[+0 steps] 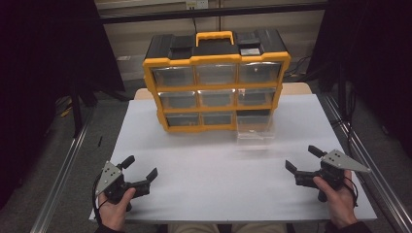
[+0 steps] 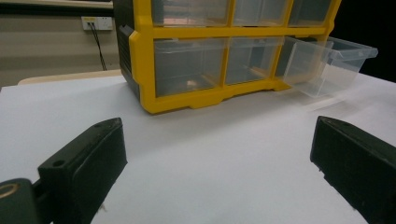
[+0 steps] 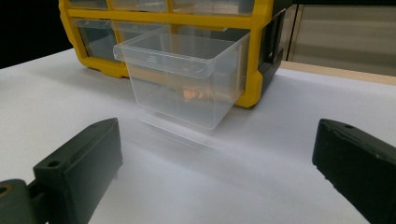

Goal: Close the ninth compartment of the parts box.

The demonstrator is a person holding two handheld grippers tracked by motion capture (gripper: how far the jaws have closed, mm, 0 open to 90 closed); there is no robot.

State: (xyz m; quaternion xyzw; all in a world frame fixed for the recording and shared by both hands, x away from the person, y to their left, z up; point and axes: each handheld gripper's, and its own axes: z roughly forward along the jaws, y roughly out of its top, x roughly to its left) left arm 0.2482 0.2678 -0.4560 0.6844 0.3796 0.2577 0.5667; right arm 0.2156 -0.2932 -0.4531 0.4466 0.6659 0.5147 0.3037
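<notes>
Left gripper [image 2: 219,163] low over the white table [image 2: 224,154], two black jaws wide apart, nothing between them, bare tabletop in the gap. Ahead sits a yellow organiser [image 2: 187,100] with black side panel, standing on the table, rows of clear drawers. Bottom-row left drawer [image 2: 187,65] and middle drawer [image 2: 250,58] pushed in; a small brownish item faintly shows inside the left one, can't tell what. Bottom-right drawer [image 2: 327,63] pulled well out, sticking toward the right, looks empty. Behind at left: beige wall, wall socket [image 2: 96,22] with a dark cable [image 2: 99,44] hanging down. Gripper well short of the organiser.
</notes>
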